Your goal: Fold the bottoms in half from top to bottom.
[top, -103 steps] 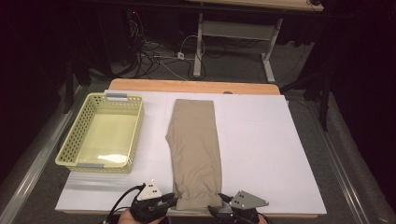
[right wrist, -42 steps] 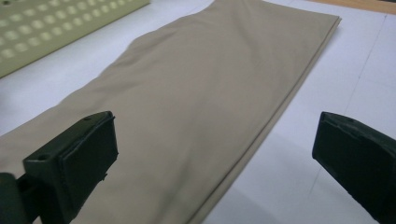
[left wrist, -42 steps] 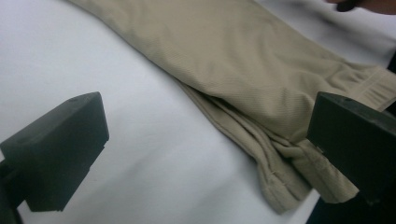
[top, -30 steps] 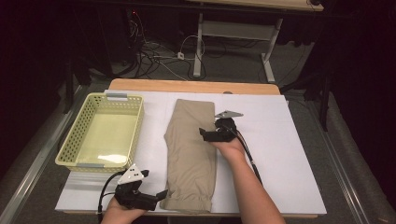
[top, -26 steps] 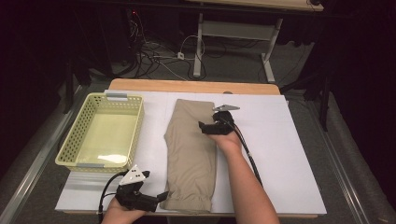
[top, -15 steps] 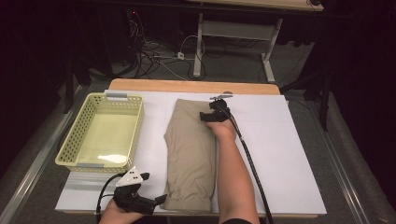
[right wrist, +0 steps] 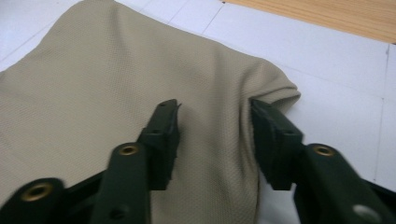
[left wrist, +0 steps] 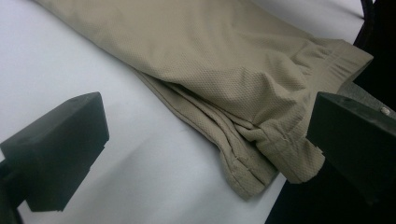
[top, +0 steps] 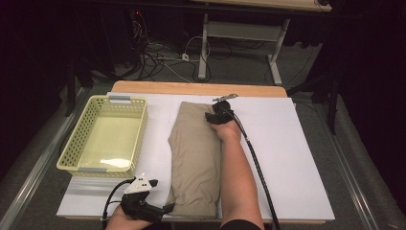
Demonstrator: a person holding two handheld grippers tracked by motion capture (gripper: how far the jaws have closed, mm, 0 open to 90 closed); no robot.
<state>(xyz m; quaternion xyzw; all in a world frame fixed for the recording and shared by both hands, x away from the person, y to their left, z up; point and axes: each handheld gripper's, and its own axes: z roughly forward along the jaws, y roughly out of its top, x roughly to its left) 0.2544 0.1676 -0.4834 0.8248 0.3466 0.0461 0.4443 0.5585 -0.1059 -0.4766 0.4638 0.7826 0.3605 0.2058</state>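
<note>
A folded tan garment (top: 196,153) lies lengthwise on the white table cover (top: 297,158). My right gripper (top: 213,115) reaches over it to its far right corner. In the right gripper view its jaws have just been closing, and the right gripper (right wrist: 215,121) pinches a raised ridge of the garment (right wrist: 93,93), which puckers at one pad. My left gripper (top: 165,208) rests at the near left corner. In the left gripper view the left gripper (left wrist: 208,140) stands wide open, with the garment's hem corner (left wrist: 261,163) lying between the jaws, untouched.
A pale yellow mesh basket (top: 139,139) stands left of the garment with nothing in it. The right gripper's black cable (top: 258,172) trails along the forearm to the near edge. Bare wood (top: 191,88) shows along the far side of the table, and dark floor surrounds it.
The right hand has travelled away from me up the garment's right side to its far corner, and its jaws have narrowed onto the cloth. The left gripper has stayed put.
</note>
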